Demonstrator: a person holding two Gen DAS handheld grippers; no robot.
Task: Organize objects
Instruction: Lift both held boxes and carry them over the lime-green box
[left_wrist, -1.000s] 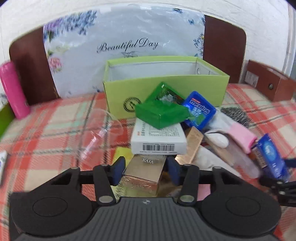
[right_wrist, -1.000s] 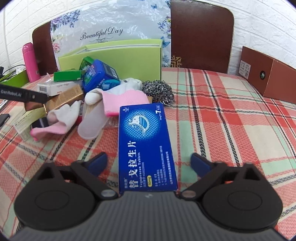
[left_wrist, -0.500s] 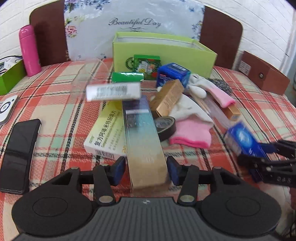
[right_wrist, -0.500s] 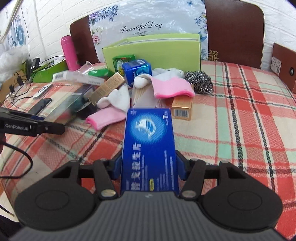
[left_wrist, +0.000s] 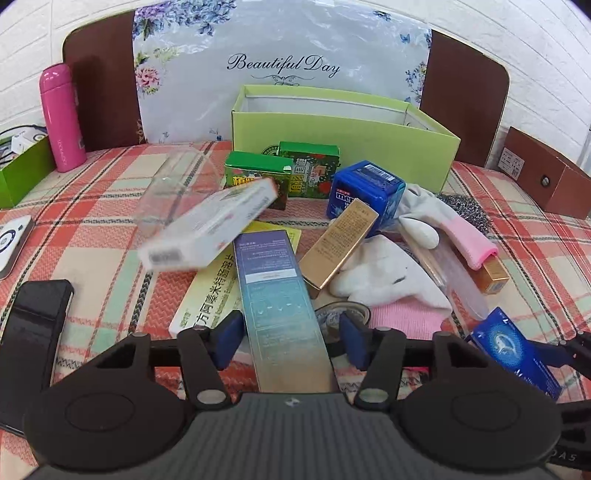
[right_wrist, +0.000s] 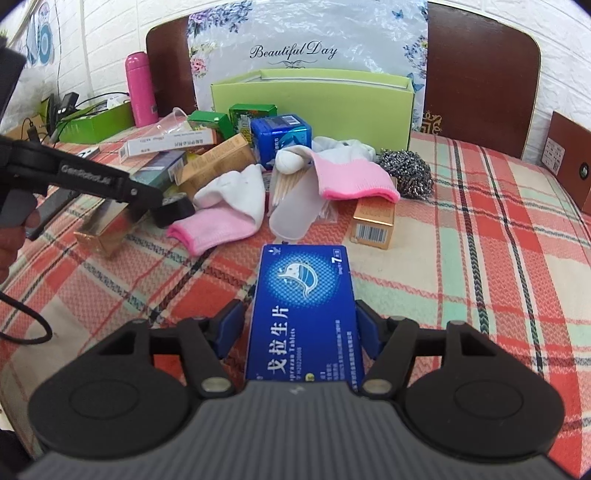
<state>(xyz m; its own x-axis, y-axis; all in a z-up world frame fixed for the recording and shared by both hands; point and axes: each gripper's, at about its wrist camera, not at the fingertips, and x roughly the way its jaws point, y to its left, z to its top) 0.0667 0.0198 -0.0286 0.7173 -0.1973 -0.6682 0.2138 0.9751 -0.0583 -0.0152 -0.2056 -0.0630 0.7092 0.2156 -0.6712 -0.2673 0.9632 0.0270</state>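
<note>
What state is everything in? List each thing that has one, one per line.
Left gripper: shut on long purple-teal carton.
Right gripper: shut on blue tablet box.
Light-green cardboard box: open, upright.
Pink flask: upright, capped.
Clear plastic cup: on its side.
Black phone: flat, screen dark.

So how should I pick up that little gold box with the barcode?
Take the gold box at its near barcode end, coming from the front, one finger on each long side. It lies flat on the tablecloth, and the pink sock covers its far end.
</note>
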